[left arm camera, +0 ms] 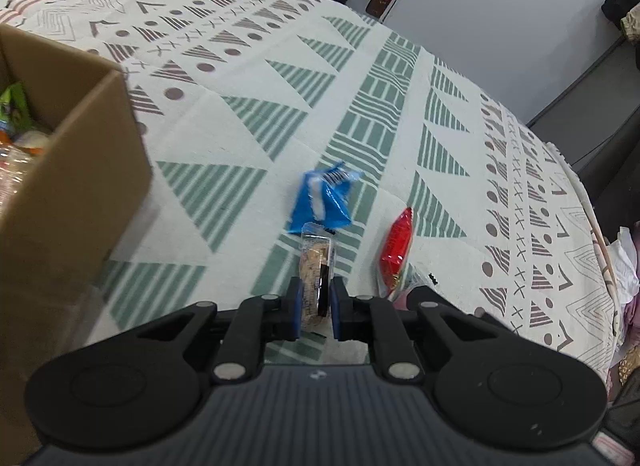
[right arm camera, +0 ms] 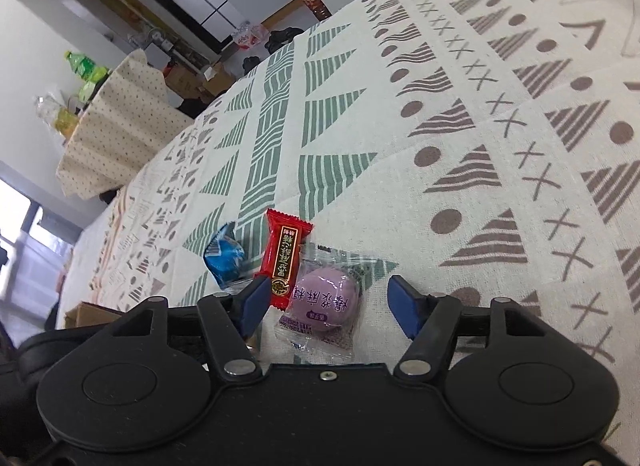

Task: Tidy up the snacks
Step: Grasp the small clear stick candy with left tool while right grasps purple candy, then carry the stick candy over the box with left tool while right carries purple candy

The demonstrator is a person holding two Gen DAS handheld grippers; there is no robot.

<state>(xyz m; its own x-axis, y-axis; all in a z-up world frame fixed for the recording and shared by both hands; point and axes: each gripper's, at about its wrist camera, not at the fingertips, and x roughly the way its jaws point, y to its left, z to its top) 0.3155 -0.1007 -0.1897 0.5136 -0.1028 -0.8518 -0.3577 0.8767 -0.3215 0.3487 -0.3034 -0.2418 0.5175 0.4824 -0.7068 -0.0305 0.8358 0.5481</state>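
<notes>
The patterned bedspread (left arm camera: pixel 248 137) carries everything. Your cardboard box (left arm camera: pixel 80 169) sits at the left. Your left gripper (left arm camera: pixel 314 302) pinches a clear-wrapped biscuit (left arm camera: pixel 316 262); your right gripper (right arm camera: pixel 330 302) is spread around the purple mochi (right arm camera: pixel 324 300), beside the red candy (right arm camera: pixel 284 258) and blue packet (right arm camera: pixel 224 258).

Clear-wrapped beige snack (left arm camera: pixel 315 266) upright; blue packet (left arm camera: pixel 322 201), red packet (left arm camera: pixel 396 250) lying beside.

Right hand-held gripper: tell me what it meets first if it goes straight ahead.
The right hand-held gripper, jaws open, would probably first meet the purple snack lying between its fingers; the red candy lies slightly left.
</notes>
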